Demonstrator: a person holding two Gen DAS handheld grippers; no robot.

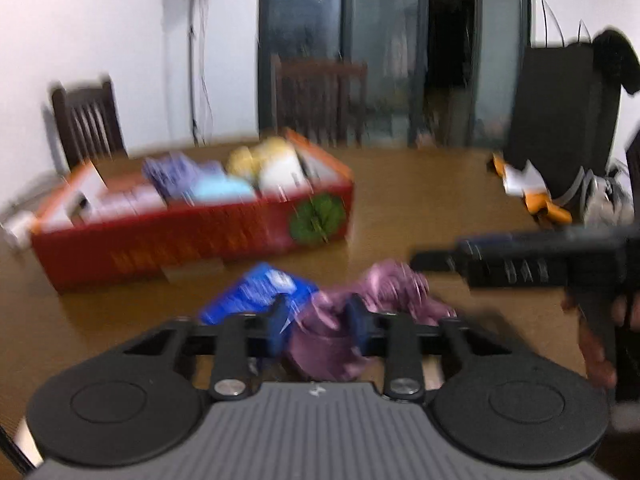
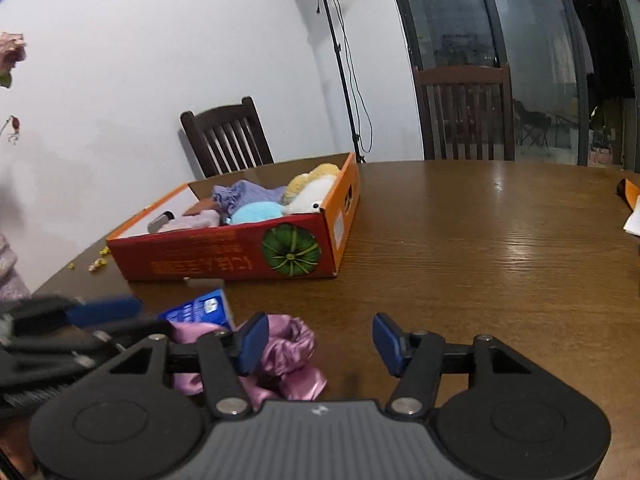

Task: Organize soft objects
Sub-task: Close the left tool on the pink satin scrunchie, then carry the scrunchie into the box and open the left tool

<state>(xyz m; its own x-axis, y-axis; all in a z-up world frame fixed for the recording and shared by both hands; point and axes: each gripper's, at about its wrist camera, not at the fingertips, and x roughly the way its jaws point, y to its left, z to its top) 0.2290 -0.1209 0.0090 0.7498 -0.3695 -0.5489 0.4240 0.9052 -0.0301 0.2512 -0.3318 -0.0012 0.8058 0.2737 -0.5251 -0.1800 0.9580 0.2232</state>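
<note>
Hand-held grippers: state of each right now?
Left hand-held gripper: shut on the pink satin cloth.
Right hand-held gripper: open, holding nothing; the cloth lies by its left finger.

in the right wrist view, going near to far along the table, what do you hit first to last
pink satin cloth → blue packet → red and orange box of soft toys → dark wooden chair by the wall
</note>
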